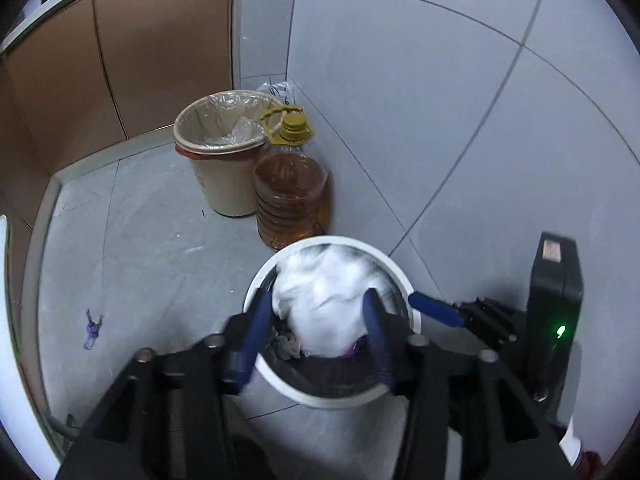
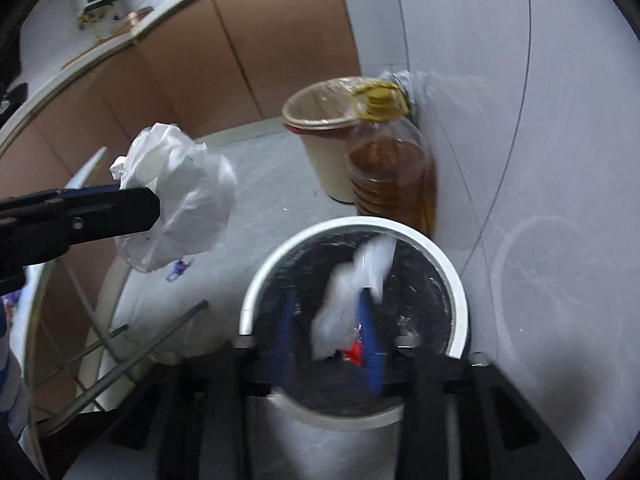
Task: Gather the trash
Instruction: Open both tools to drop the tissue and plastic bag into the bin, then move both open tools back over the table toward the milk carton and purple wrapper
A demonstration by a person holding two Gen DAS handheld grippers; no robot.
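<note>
Both tongs hang over the white bin (image 2: 448, 264), which has a dark liner and stands on the grey floor (image 1: 152, 240) in a tiled corner. Left tongs (image 1: 316, 300): fingers parted, with a crumpled white wad (image 1: 320, 292) between them above the bin mouth; whether the pads press on it cannot be told. In the right wrist view this wad (image 2: 180, 196) sits at the tip of the left tongs (image 2: 154, 210), beside the bin rather than in it. Right tongs (image 2: 326, 312): fingers parted, a blurred white scrap (image 2: 352, 292) lying against the right-hand finger over the liner, a red scrap (image 2: 354, 354) below it; grip not discernible. Beyond the tongs stand a beige bin (image 1: 218, 148) with a clear liner and, touching it, a jug of amber liquid (image 1: 292, 196). A small purple scrap (image 1: 92, 328) lies on the floor, left of the left tongs
</note>
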